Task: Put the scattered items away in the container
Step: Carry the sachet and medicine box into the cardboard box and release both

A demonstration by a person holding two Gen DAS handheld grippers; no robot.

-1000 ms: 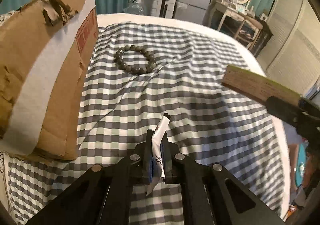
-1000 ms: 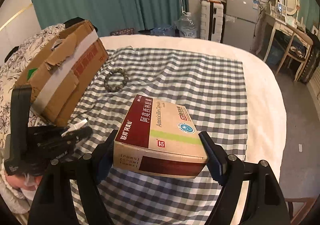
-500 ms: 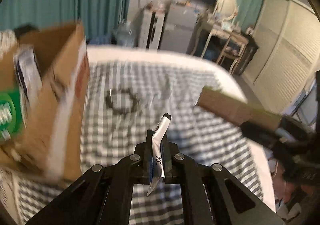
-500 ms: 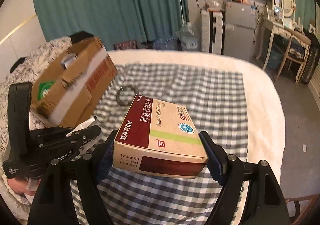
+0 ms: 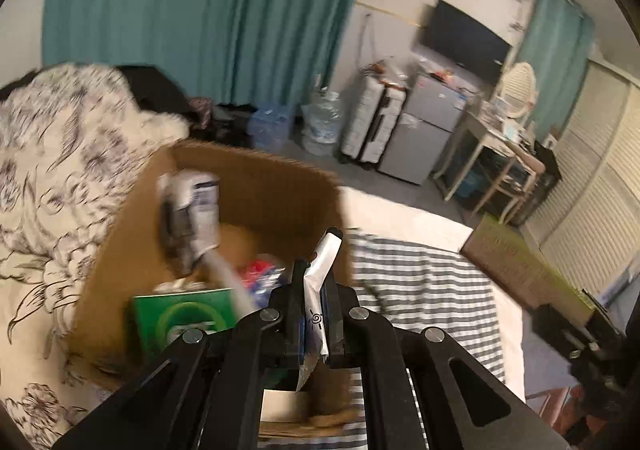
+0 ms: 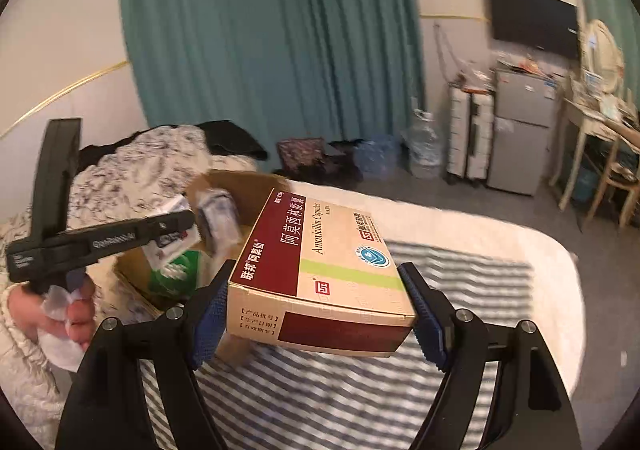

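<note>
My left gripper (image 5: pixel 312 314) is shut on a small white sachet (image 5: pixel 320 278) and holds it over the open cardboard box (image 5: pixel 260 185). The box holds a green carton (image 5: pixel 180 322), a blurred white-and-grey pack (image 5: pixel 190 213) and a red-blue item (image 5: pixel 260 274). My right gripper (image 6: pixel 316 314) is shut on a tan and maroon amoxicillin box (image 6: pixel 320 262), held above the checked cloth (image 6: pixel 360 390) to the right of the cardboard box (image 6: pixel 224 193). The left gripper (image 6: pixel 100 242) shows over the box in the right wrist view. The medicine box also shows in the left wrist view (image 5: pixel 520 270).
A floral quilt (image 5: pixel 52 177) lies left of the cardboard box. The white bed edge (image 6: pixel 480 238) runs behind the checked cloth. Teal curtains, suitcases, a small fridge (image 6: pixel 520 141) and a dressing table stand beyond the bed.
Both grippers have risen and swung left toward the cardboard box. The left gripper with the sachet now hangs over the box opening. The bead bracelet has dropped out of view.
</note>
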